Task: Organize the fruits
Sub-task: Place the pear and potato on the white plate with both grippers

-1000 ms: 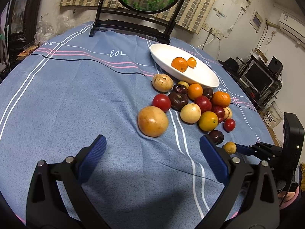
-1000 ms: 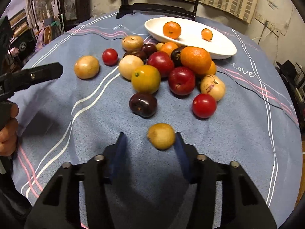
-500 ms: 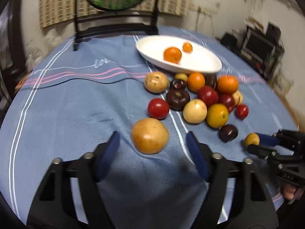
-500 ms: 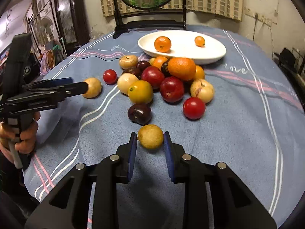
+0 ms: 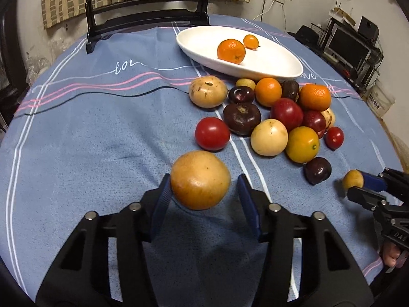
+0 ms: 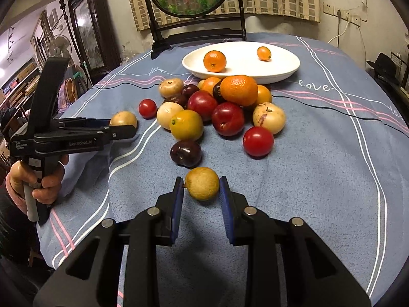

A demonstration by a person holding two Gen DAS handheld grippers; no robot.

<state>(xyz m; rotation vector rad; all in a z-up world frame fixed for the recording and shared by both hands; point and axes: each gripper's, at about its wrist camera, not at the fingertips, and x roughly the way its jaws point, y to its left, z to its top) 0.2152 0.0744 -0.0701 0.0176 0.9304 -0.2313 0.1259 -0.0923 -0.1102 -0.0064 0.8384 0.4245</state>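
Note:
A pile of mixed fruit (image 5: pixel 271 117) lies on the blue tablecloth before a white oval dish (image 5: pixel 271 64) that holds two oranges (image 5: pixel 231 51). My left gripper (image 5: pixel 203 192) straddles a large tan round fruit (image 5: pixel 200 179); the left pad touches it, a gap shows on the right. My right gripper (image 6: pixel 202 189) is shut on a small yellow fruit (image 6: pixel 202 183), both pads against it. It also shows in the left wrist view (image 5: pixel 352 179). The tan fruit shows in the right wrist view (image 6: pixel 123 119).
A dark plum (image 6: pixel 186 153) and a red tomato (image 6: pixel 258 141) lie just beyond the small yellow fruit. A red tomato (image 5: pixel 212 133) lies beyond the tan fruit. A dark wooden stand (image 6: pixel 196 35) with a round picture stands at the table's far edge.
Both grippers have moved forward and narrowed. The left one has come around the tan fruit. The right one has closed onto the small yellow fruit.

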